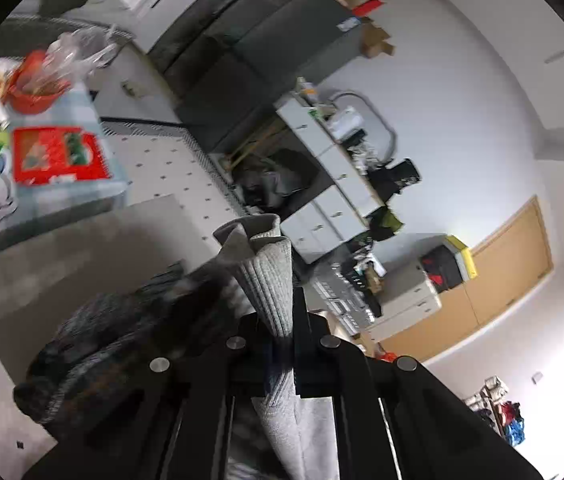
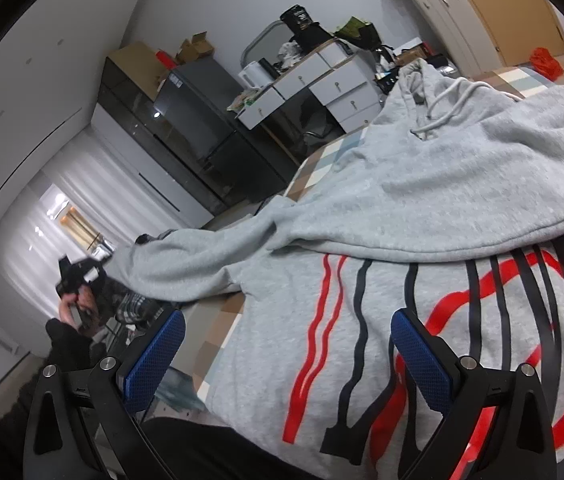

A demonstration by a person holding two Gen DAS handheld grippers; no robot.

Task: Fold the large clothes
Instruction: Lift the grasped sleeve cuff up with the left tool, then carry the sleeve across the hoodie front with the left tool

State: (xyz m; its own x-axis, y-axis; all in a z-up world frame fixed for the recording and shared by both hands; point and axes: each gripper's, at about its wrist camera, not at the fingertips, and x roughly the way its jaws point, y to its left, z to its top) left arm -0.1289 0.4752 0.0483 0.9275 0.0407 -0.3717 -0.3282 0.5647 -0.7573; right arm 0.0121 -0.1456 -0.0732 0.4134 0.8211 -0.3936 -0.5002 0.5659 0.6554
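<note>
A grey hoodie [image 2: 421,184] with red and black stripes on its front lies on a checkered surface [image 2: 321,160] in the right wrist view, its hood and drawstrings at the top right. One sleeve [image 2: 186,256] stretches left off the edge to my left gripper [image 2: 82,280], seen far off in a hand. In the left wrist view my left gripper [image 1: 282,320] is shut on the ribbed grey sleeve cuff [image 1: 266,264], which sticks up between the fingers. My right gripper [image 2: 285,344] is open and empty, its blue pads [image 2: 421,356] just above the hoodie's striped front.
A white drawer unit [image 2: 321,80] with clutter on top and a dark cabinet [image 2: 186,120] stand behind. A table with a red box [image 1: 58,156] and a red bowl [image 1: 34,88] shows at the left of the left wrist view. A dotted floor [image 1: 174,176] lies below.
</note>
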